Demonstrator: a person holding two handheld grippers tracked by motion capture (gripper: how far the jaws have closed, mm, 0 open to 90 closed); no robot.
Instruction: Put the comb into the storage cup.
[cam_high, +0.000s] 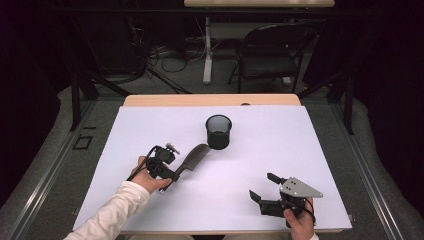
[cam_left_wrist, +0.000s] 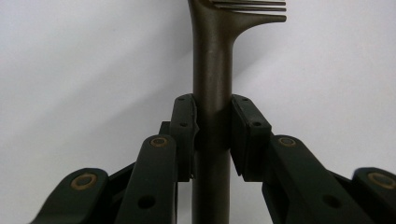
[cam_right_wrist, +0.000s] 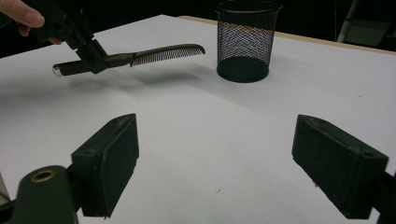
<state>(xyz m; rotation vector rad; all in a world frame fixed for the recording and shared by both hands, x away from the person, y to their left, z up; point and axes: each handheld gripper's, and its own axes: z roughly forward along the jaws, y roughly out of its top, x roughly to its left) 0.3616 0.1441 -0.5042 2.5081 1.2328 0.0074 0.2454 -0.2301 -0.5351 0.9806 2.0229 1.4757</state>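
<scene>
A dark comb (cam_high: 192, 158) with a round handle hangs just above the white table, its toothed end pointing toward a black mesh cup (cam_high: 218, 131). My left gripper (cam_high: 172, 175) is shut on the comb's handle (cam_left_wrist: 212, 107), one pad on each side. From the right gripper view the comb (cam_right_wrist: 140, 57) is held level, left of the mesh cup (cam_right_wrist: 246, 39), with the left gripper (cam_right_wrist: 93, 58) clamped near the handle's end. My right gripper (cam_high: 262, 186) rests near the table's front right, open, with nothing between its pads (cam_right_wrist: 109, 158).
The white sheet (cam_high: 280, 145) covers a wooden table (cam_high: 150, 100). Behind the table stand a folding chair (cam_high: 272, 52) and a table leg (cam_high: 207, 50) among loose cables on the floor.
</scene>
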